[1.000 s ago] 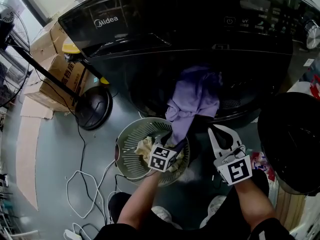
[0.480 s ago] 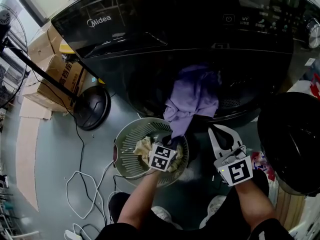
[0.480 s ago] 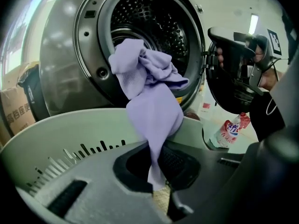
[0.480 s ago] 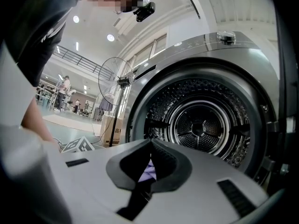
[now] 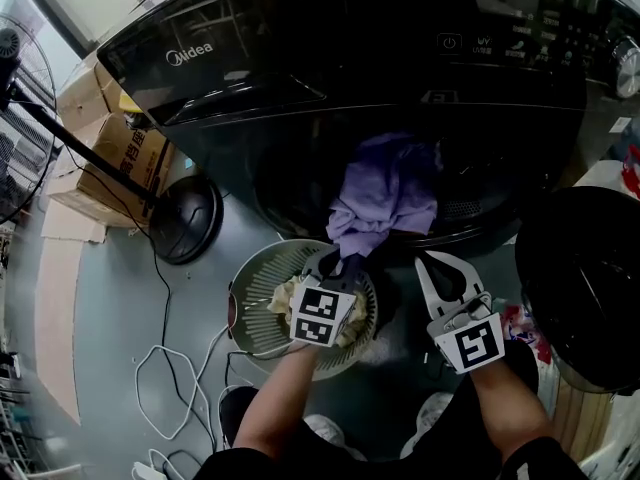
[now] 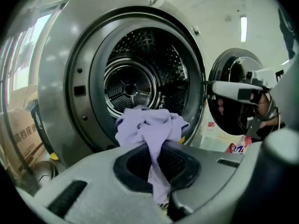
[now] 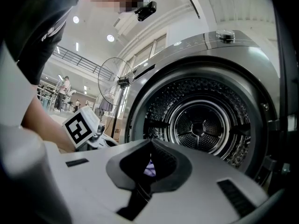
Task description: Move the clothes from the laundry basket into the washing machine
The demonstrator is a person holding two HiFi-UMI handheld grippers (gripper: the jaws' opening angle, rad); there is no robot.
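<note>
Currently the purple garment [image 5: 385, 193] hangs half out of the washing machine [image 5: 350, 58]: its bunched top lies on the lip of the drum [image 6: 131, 85] and its tail drops toward the laundry basket [image 5: 250, 278] on the floor just in front. Left claw [image 5: 338, 264] is pressed together on that tail, with the fabric pinched between the pads above the basket. A pale yellowish cloth [image 5: 288, 290] lies in the basket under this claw.

Right claw [image 5: 441, 261] is level, just right of the basket and facing the drum. Its jaws are pressed together with nothing in them; a sliver of purple shows beyond the gap.

Washer door [image 5: 585, 278] stands open at the right. On the left, well apart, are a fan base [image 5: 185, 218], a cardboard box [image 5: 120, 158] and a white cable [image 5: 170, 378] looped on the floor.
</note>
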